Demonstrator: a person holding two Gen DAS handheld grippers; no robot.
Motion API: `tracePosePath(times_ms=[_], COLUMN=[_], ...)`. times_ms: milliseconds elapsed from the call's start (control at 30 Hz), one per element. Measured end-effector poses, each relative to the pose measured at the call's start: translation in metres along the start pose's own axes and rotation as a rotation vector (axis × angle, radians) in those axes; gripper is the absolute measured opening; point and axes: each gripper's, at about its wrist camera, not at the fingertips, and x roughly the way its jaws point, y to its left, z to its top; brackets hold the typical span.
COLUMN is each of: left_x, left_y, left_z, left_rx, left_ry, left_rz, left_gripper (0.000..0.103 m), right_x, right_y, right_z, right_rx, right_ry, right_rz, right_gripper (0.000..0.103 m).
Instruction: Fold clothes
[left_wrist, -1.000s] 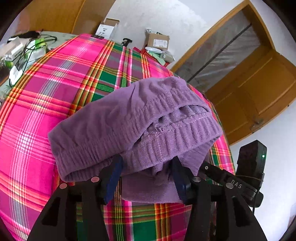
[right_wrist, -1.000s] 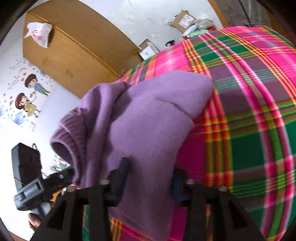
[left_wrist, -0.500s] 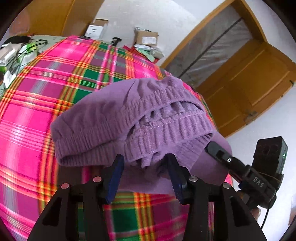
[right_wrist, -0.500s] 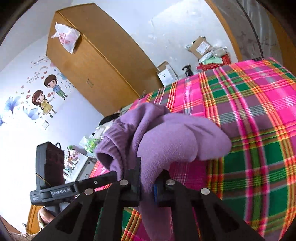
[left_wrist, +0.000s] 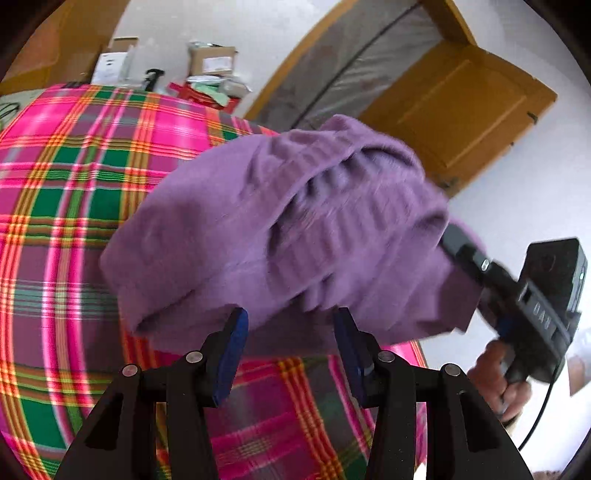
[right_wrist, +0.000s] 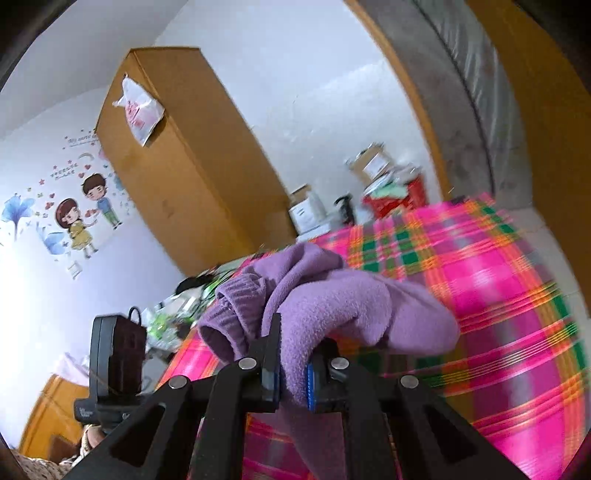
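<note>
We're looking along the right gripper (right_wrist: 291, 362) now, and its fingers are pinched tight on a fold of the purple garment (right_wrist: 332, 310), a thick tongue of fleece squeezed between the blue pads. Those fingers have just been closing, with the cloth between them. The garment hangs bunched above the plaid-covered bed (right_wrist: 498, 295), its ribbed hem off to the left of the pinch, toward the other hand.

From the left gripper (left_wrist: 291, 332) we see the same garment (left_wrist: 288, 229) bulging just ahead and above. Its fingers stand fairly wide, having narrowed a little, and the ribbed edge sags between their tips; we can't see the pads pressing on it. In this view the right gripper (left_wrist: 465, 254) bites the cloth's right end.

So the garment stretches crosswise between our two hands. We judge the left fingers must close on that hem before any fold.
</note>
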Motion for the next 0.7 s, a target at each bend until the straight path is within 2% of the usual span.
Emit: tracePosePath(times_ms=[200,333,500,700], left_x=[0.004,0.002,0.003,0.010], left_y=[-0.001,0.010,0.020,0.029], left_z=[-0.004,0.000,0.011,0.023], left_rx=[-0.001,-0.032,-0.041,-0.054], left_ry=[0.017,0.013,0.004,0.007], left_rz=[0.014,0.050,0.134,0.169], left_gripper=[0.050,0.050,0.050,0.050], right_x=[-0.014,-0.003,0.009,0.013], right_y=[-0.010,-0.029,-0.057,-0.060], right_z=[0.007,-0.012,-0.039,-0.066], right_rx=[-0.031,0.007,0.058,0.025], right_ry=[0.011,0.061,0.129,0.200], right_rz=[-0.097,-0.145,-0.206,-0.258], right_gripper=[0.010,0.010,0.011,0.015])
